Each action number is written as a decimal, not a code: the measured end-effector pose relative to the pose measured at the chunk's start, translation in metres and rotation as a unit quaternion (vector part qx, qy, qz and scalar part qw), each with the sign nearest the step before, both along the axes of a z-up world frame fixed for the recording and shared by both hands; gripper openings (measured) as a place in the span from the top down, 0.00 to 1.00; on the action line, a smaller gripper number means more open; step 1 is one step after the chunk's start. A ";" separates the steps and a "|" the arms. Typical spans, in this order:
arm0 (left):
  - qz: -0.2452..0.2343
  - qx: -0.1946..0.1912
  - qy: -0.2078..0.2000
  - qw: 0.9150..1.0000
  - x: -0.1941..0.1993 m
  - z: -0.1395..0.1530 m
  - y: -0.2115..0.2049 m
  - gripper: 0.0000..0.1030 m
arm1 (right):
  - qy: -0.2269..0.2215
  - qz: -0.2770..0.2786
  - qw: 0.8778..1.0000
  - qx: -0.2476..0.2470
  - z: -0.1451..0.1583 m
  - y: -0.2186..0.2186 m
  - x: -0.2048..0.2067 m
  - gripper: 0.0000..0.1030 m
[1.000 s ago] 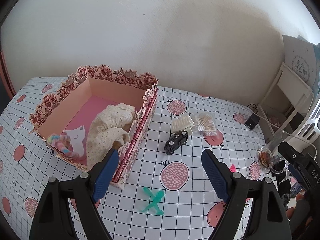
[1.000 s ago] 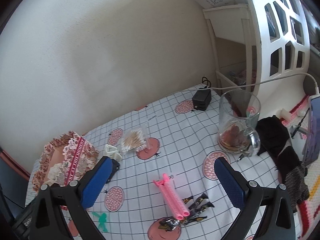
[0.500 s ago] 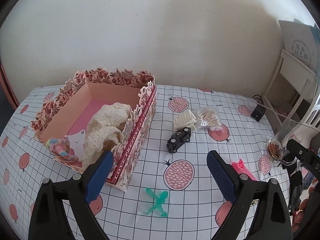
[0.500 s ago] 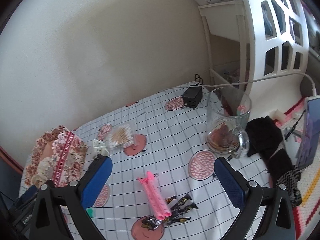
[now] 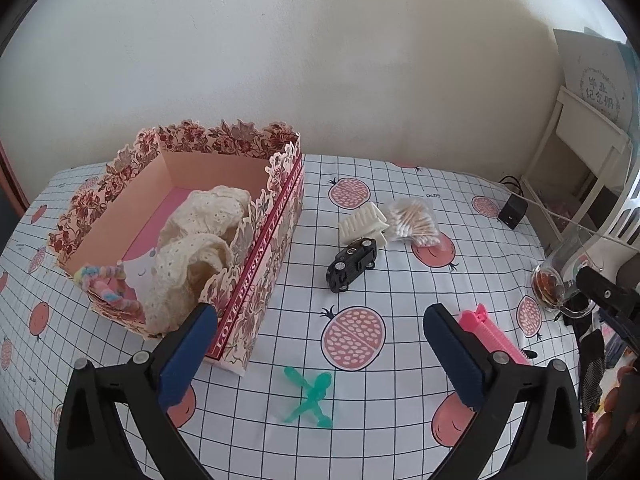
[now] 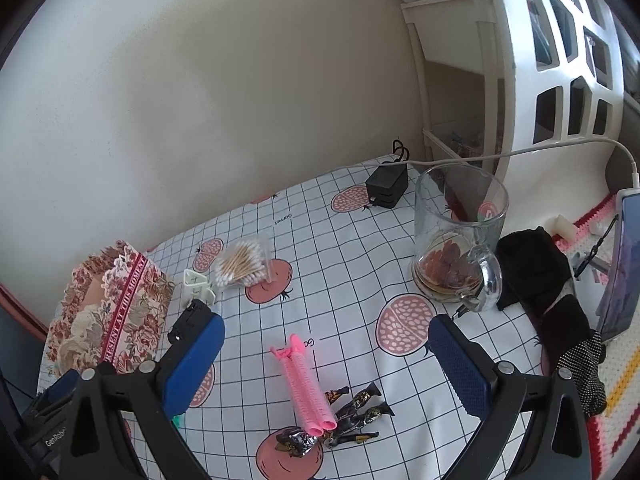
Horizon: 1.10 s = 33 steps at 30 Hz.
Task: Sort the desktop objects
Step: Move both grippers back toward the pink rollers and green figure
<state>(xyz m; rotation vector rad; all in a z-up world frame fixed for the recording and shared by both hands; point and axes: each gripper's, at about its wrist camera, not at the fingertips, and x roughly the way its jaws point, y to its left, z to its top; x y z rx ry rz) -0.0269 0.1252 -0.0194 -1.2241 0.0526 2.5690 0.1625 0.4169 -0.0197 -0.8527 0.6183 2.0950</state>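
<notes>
Ahead and to the left of the left gripper (image 5: 320,328) stands the floral box (image 5: 264,236), already holding a cream lace cloth (image 5: 200,236) and a pastel twisted band (image 5: 108,288); the gripper's left pad hangs right at the box's near corner. Its jaws have just been opening and now stand at their widest with nothing between them, which I take to mean one drop is finished and the next pick is due. Between the pads, close below, lie the green plastic clips (image 5: 310,396), the nearest loose thing. Farther ahead sit the black toy car (image 5: 352,264), a white hair claw (image 5: 364,224) touching it, and the bag of cotton swabs (image 5: 414,220) just beside that. The pink hair roller (image 5: 492,334) runs behind the right pad. The right gripper (image 6: 326,354) is also spread wide and empty, hovering with the roller and some dark foil-wrapped sweets (image 6: 352,412) between its pads. To its right the glass mug (image 6: 456,240), a white cable (image 6: 520,152) and black cloth (image 6: 536,272) crowd the edge; a careless reach there could tip the mug.
</notes>
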 end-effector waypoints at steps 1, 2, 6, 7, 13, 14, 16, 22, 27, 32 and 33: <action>-0.003 0.003 -0.009 1.000 0.000 -0.002 0.000 0.00 | -0.007 0.003 1.000 -0.002 -0.003 -0.001 -0.003 0.00; -0.004 0.003 -0.017 1.000 -0.001 -0.004 0.001 0.00 | -0.010 0.006 1.000 -0.008 -0.007 -0.002 -0.005 0.00; 0.001 -0.015 -0.048 0.999 -0.005 -0.019 0.002 0.00 | -0.020 0.001 0.999 -0.043 -0.023 0.001 -0.009 0.00; 0.003 -0.017 -0.057 0.998 -0.006 -0.024 0.001 0.00 | -0.024 0.000 0.998 -0.053 -0.028 0.002 -0.010 0.00; 0.027 0.028 -0.132 0.991 -0.014 -0.052 -0.013 0.00 | -0.054 0.024 0.995 -0.080 -0.050 -0.001 -0.021 0.00; 0.030 0.039 -0.143 0.989 -0.015 -0.056 -0.015 0.00 | -0.059 0.027 0.994 -0.083 -0.054 -0.002 -0.023 0.00; 0.035 0.044 -0.159 0.986 -0.016 -0.062 -0.018 0.00 | -0.067 0.031 0.993 -0.091 -0.061 -0.004 -0.027 0.00; 0.033 0.044 -0.169 0.984 -0.015 -0.075 -0.016 0.00 | -0.099 0.033 0.991 -0.088 -0.077 -0.009 -0.035 0.00; 0.027 0.044 -0.186 0.981 -0.016 -0.083 -0.016 0.00 | -0.114 0.045 0.988 -0.094 -0.086 -0.011 -0.040 0.00; -0.004 0.009 -0.196 0.981 -0.013 -0.091 -0.006 0.00 | -0.118 0.055 0.987 -0.092 -0.089 -0.015 -0.045 0.00; -0.010 -0.002 -0.195 0.981 -0.012 -0.093 -0.004 0.00 | -0.120 0.055 0.987 -0.087 -0.089 -0.017 -0.046 0.00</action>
